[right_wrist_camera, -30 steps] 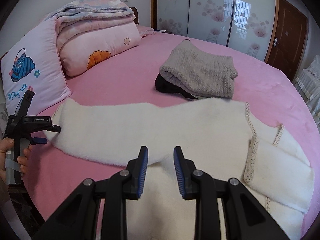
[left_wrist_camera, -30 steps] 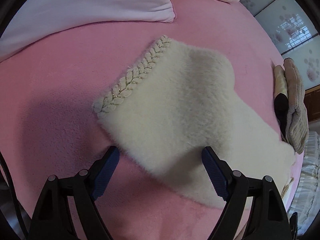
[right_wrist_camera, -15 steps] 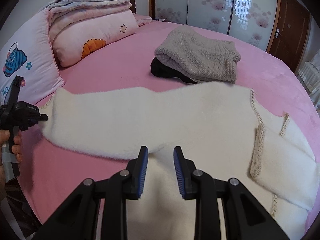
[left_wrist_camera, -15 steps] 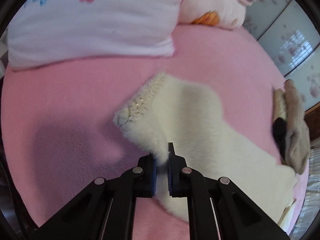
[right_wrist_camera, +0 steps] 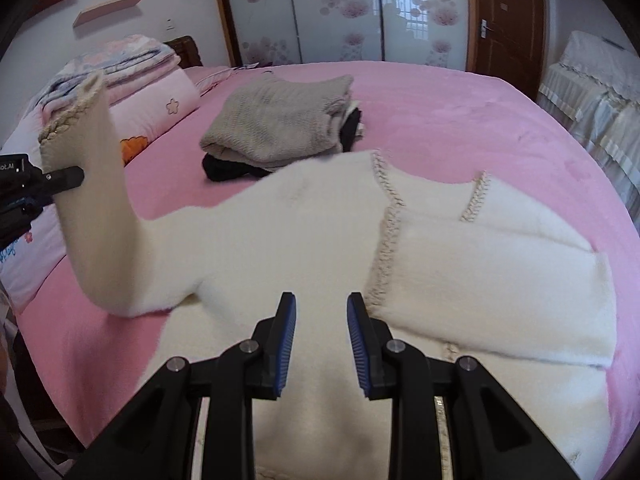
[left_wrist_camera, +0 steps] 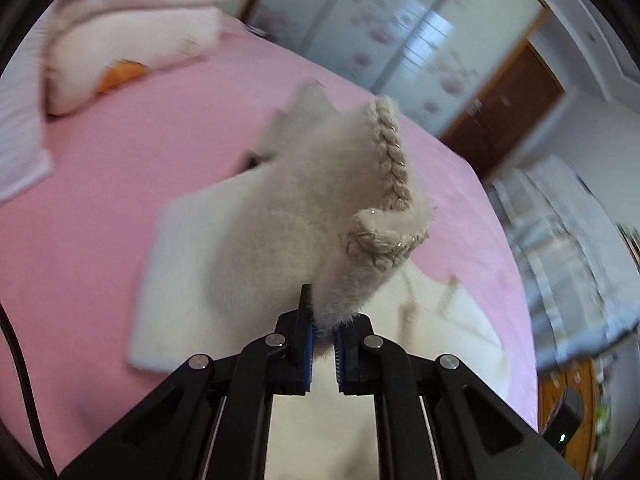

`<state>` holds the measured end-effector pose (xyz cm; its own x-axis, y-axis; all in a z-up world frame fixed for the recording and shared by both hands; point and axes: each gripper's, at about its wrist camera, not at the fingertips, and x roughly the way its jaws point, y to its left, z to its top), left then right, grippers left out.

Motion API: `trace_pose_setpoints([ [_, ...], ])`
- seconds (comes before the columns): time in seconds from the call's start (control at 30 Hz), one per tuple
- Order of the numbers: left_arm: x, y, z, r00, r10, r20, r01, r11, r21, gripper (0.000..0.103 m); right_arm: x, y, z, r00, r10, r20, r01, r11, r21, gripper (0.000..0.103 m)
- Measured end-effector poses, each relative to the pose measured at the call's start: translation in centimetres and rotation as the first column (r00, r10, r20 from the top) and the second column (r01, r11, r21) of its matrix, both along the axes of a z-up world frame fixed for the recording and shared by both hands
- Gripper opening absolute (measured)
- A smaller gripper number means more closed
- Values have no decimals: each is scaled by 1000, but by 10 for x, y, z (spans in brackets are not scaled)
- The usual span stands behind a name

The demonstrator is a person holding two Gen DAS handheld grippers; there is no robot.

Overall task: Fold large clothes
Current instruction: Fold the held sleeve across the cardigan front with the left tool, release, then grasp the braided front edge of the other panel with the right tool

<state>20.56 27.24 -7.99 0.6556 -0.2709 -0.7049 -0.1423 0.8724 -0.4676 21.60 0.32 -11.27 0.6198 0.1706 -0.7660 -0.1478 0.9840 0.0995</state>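
Note:
A white fluffy sweater (right_wrist_camera: 320, 240) with braided beige trim lies spread on the pink bed (right_wrist_camera: 460, 120). Its left sleeve (right_wrist_camera: 100, 208) is raised off the bed and bends upward, cuff (left_wrist_camera: 388, 160) on top. My left gripper (left_wrist_camera: 324, 320) is shut on that sleeve just below the cuff; in the right wrist view the left gripper (right_wrist_camera: 78, 176) pokes in from the left edge. My right gripper (right_wrist_camera: 322, 304) hovers over the sweater's body near the armpit, its jaws apart with nothing between them. The other sleeve (right_wrist_camera: 500, 288) lies folded across the front.
A folded grey knit (right_wrist_camera: 280, 124) sits on a black garment (right_wrist_camera: 224, 170) in the middle of the bed. Pillows and folded quilts (right_wrist_camera: 152, 88) pile up at the headboard on the left. Sliding wardrobe doors (right_wrist_camera: 340, 12) and a brown door (right_wrist_camera: 508, 20) stand behind.
The left gripper went from open around the flat sleeve to shut on it, then lifted and swung it up toward the sweater's body. The right gripper shifted sideways over the sweater, its gap unchanged.

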Motion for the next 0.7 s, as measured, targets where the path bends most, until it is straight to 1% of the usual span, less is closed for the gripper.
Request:
trace_pose_setpoints([
  [0.1,12,-61,-36,993,-103,-53,103,995,9,6,-4,-35,-7,998,-60,-10,60,998,-5,26],
  [0.13,15,-81,-55,987,-135,-86,135,991,1,7,-5,-47,-11,997,-78,-20,77,997,-7,26],
  [0.23,17,-119,-106,963,-182,-197,186,983,2,7,-8,-76,-25,992,-115,-60,115,993,-8,27],
  [0.27,19,-126,-123,957,-186,-223,198,980,31,7,-10,-84,-29,990,-124,-67,123,992,-11,27],
  [0.3,16,-135,-134,952,-189,-242,213,974,78,8,-11,-89,-32,989,-126,-73,126,992,-13,27],
  [0.33,7,-141,-141,950,-196,-244,228,968,108,10,-12,-95,-35,989,-126,-78,126,992,-13,27],
  [0.4,4,-142,-142,949,-219,-229,258,954,154,11,-13,-101,-39,988,-125,-91,125,992,-4,27],
  [0.43,1,-145,-142,945,-233,-230,272,949,159,19,-14,-102,-41,988,-122,-96,123,992,6,27],
  [0.47,2,-146,-138,935,-257,-243,298,943,149,36,-14,-104,-41,988,-120,-102,122,992,17,27],
  [0.5,1,-146,-133,925,-281,-256,321,938,130,48,-13,-106,-42,987,-120,-107,123,992,29,27],
  [0.53,1,-145,-127,922,-293,-254,332,935,124,71,-12,-107,-41,987,-116,-112,122,991,48,27],
  [0.57,-1,-145,-117,927,-289,-241,328,934,143,81,-11,-107,-40,987,-111,-114,120,991,67,27],
  [0.6,-9,-141,-107,935,-285,-210,322,930,176,81,-10,-106,-38,988,-106,-114,117,989,89,28],
  [0.63,-17,-140,-100,938,-291,-188,327,923,205,81,-9,-105,-36,988,-103,-112,115,988,103,30],
  [0.7,-38,-129,-83,945,-286,-159,319,911,261,81,-8,-103,-31,990,-97,-103,110,985,130,44],
])
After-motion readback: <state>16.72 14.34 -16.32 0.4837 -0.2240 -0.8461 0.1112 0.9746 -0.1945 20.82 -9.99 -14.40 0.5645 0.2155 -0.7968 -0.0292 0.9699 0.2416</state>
